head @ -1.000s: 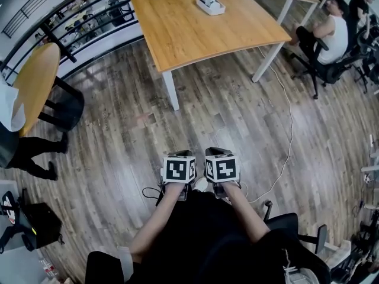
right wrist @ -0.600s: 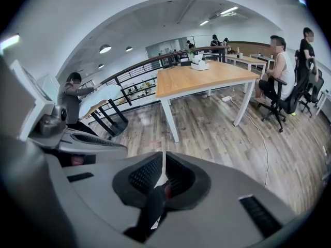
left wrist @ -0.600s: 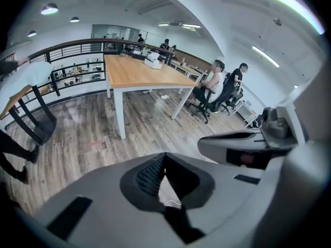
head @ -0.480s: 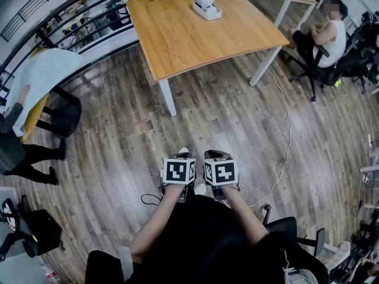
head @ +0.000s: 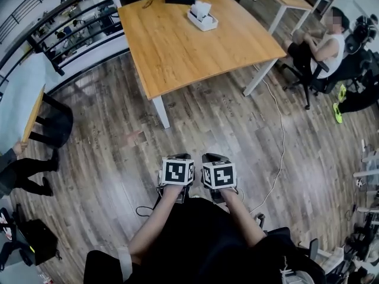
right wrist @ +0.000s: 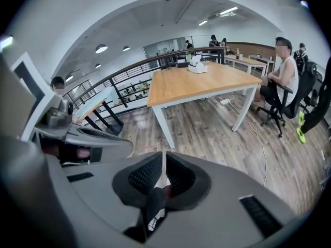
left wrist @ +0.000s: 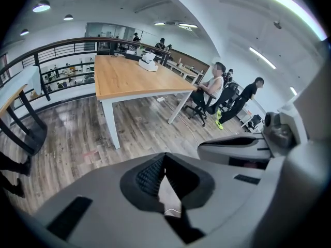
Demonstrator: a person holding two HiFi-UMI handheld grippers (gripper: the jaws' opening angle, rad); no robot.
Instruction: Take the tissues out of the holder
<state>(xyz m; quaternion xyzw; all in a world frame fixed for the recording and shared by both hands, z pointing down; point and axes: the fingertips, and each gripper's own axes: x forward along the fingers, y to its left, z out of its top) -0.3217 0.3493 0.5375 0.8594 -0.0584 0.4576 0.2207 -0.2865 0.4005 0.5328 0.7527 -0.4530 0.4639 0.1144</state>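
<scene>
A white tissue holder (head: 202, 18) with white tissues sticking up stands near the far edge of a wooden table (head: 189, 46), well ahead of me. It also shows small in the left gripper view (left wrist: 148, 65) and the right gripper view (right wrist: 197, 66). My left gripper (head: 179, 157) and right gripper (head: 213, 157) are held side by side close to my body, over the wooden floor, far short of the table. Both are shut with nothing between the pads. The left gripper's (left wrist: 164, 156) jaw tips meet in its own view, and so do the right gripper's (right wrist: 164, 156).
A person sits on an office chair (head: 323, 43) right of the table. A cable (head: 278, 152) runs across the floor from the table's right leg. A black chair (head: 53, 120) and another person's legs (head: 26, 173) are at the left. A railing runs behind the table.
The table and tissue holder have come nearer and shifted left in the head view as I move toward them. Both grippers stay shut, side by side.
</scene>
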